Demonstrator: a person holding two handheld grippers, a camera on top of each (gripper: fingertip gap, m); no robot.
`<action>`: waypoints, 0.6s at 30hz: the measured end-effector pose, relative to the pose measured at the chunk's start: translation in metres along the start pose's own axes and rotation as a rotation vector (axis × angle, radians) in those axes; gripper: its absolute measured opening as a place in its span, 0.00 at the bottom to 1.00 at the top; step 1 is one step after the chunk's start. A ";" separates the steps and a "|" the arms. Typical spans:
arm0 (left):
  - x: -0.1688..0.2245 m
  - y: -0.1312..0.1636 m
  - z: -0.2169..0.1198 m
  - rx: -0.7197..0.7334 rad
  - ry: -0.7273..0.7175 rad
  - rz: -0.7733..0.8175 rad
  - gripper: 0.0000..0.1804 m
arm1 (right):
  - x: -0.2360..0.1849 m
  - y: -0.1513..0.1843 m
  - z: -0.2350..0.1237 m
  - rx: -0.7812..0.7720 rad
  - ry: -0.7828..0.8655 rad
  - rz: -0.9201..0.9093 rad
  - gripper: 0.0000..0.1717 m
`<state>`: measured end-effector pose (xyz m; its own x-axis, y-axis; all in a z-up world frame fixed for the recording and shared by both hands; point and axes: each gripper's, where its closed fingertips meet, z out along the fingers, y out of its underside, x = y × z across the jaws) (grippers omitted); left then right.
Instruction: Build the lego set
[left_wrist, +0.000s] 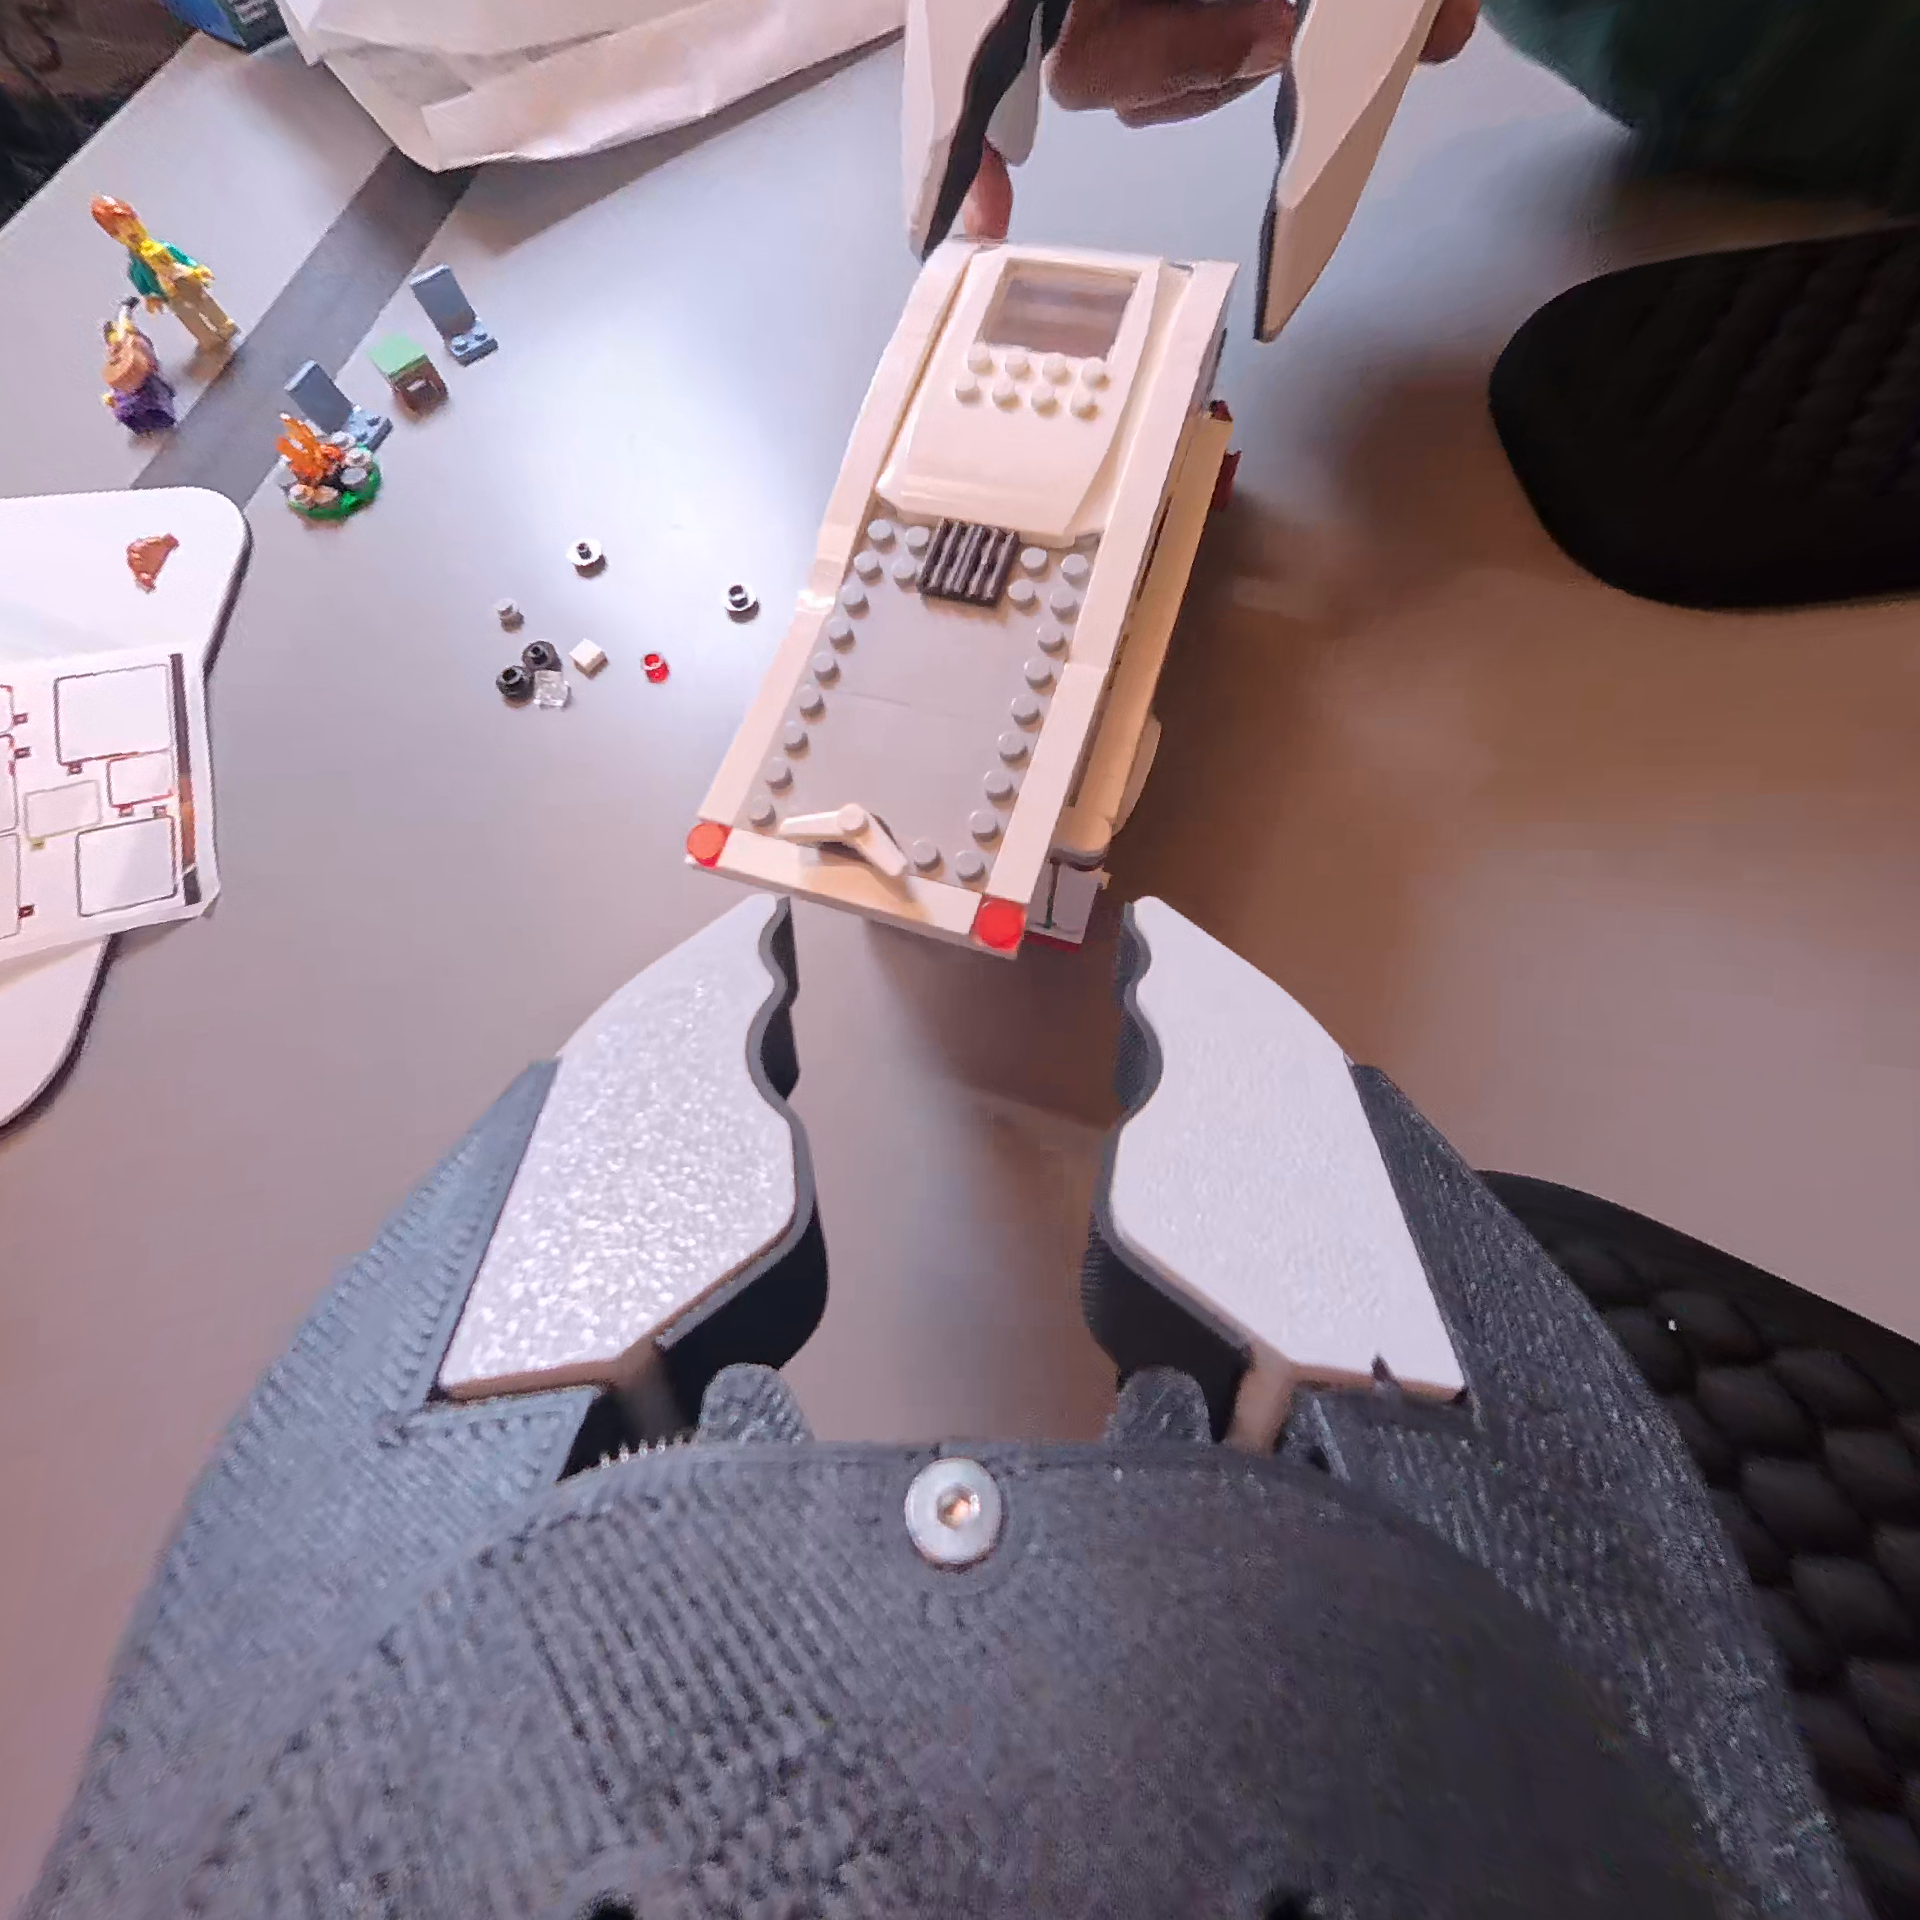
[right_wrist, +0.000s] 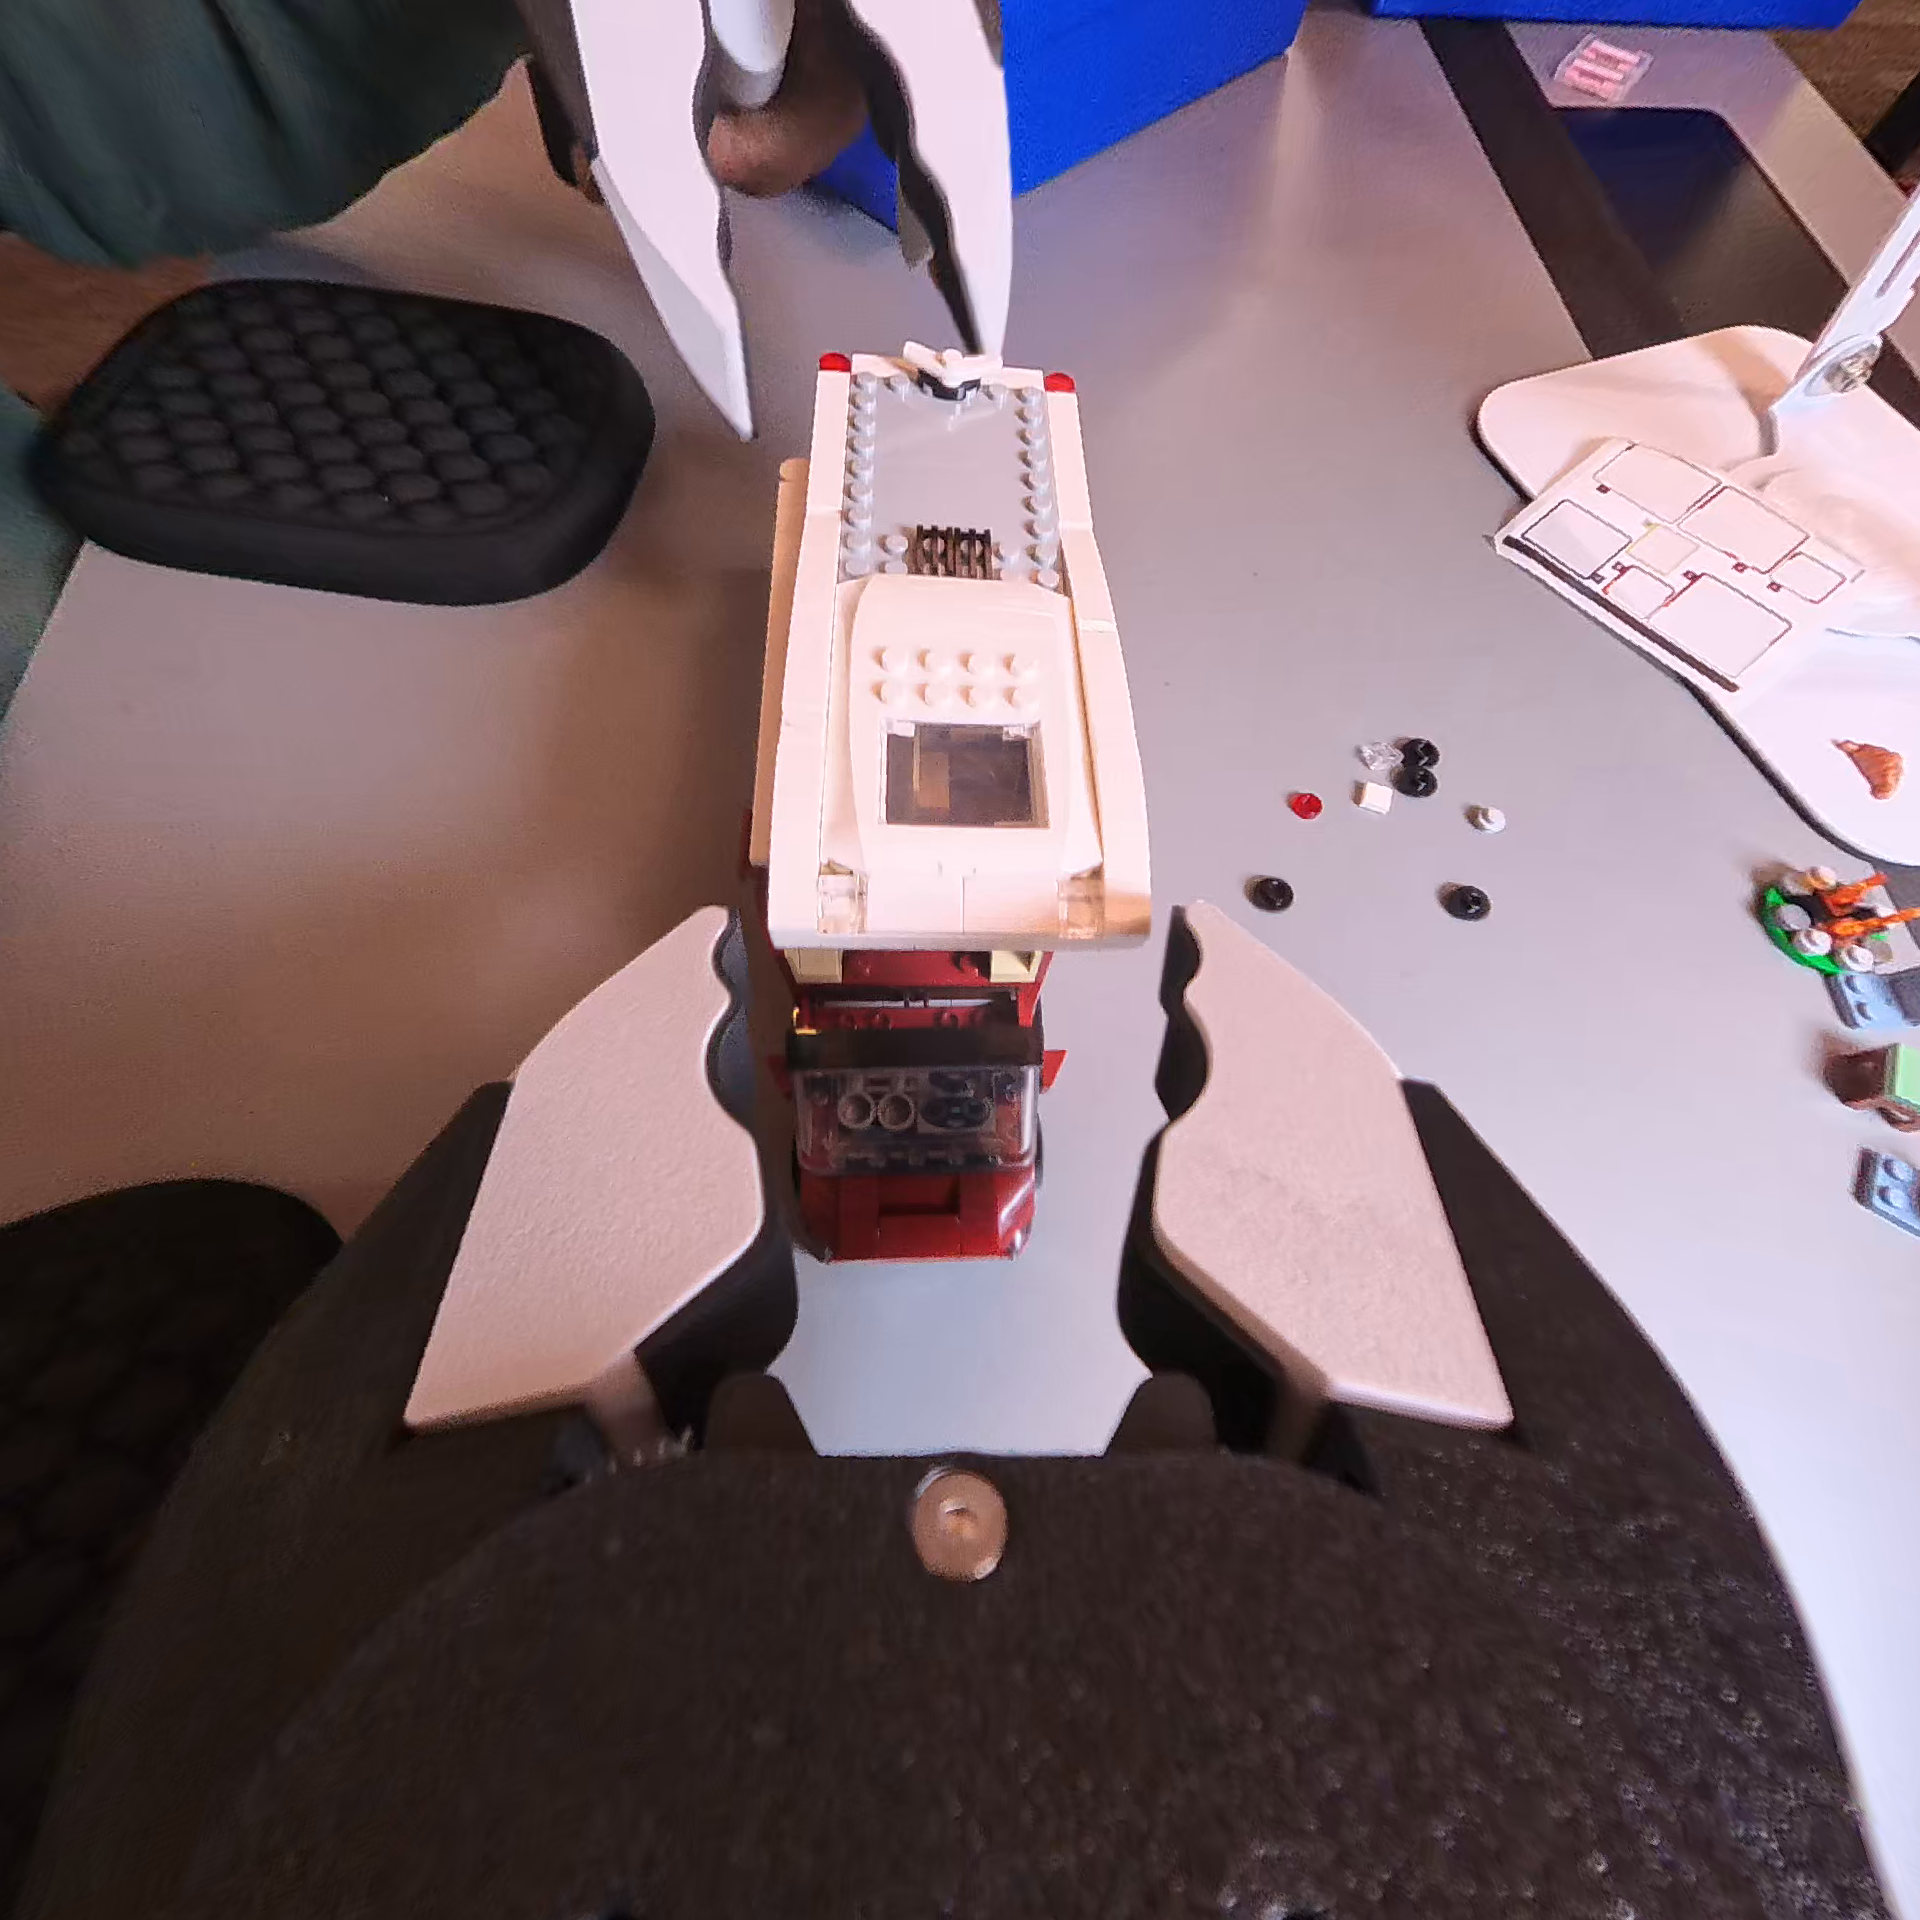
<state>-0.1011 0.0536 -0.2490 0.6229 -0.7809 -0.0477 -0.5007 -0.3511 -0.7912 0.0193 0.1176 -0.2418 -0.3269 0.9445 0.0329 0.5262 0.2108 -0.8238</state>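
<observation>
White and dark red bricks make up a toy camper van (right_wrist: 951, 748) that stands on the grey bench (right_wrist: 1299, 540) in the middle of both views, between the two claws. The right claw (right_wrist: 951, 920) has its pads spread apart on either side of the van's red front end; the left pad sits just beside the cab and the right pad stands clear of it, so nothing is clamped. The left claw (left_wrist: 951, 914) is also spread wide, just short of the van's rear edge with its two red round lights, and holds nothing. Loose small pieces (left_wrist: 582, 649) lie on the bench at centre left of the left wrist view, with two toy figures (left_wrist: 166, 301) and a little campfire model (left_wrist: 327, 468) at upper left, near a white sticker sheet (left_wrist: 104, 790). A black padded cushion (right_wrist: 343, 447) sits at upper left of the right wrist view.
</observation>
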 end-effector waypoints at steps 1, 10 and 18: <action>0.003 0.000 0.002 -0.003 0.007 0.004 0.34 | 0.000 -0.001 0.001 0.002 0.003 0.005 0.42; 0.015 -0.008 0.008 -0.005 0.004 0.023 0.40 | 0.000 -0.003 -0.012 -0.017 -0.006 0.035 0.40; 0.028 -0.015 0.015 0.001 0.025 0.065 0.39 | -0.005 -0.002 -0.028 -0.047 -0.020 0.007 0.40</action>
<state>-0.0673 0.0443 -0.2478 0.5741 -0.8145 -0.0840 -0.5391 -0.2988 -0.7874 0.0418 0.1193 -0.2250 -0.3390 0.9407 0.0156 0.5642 0.2165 -0.7967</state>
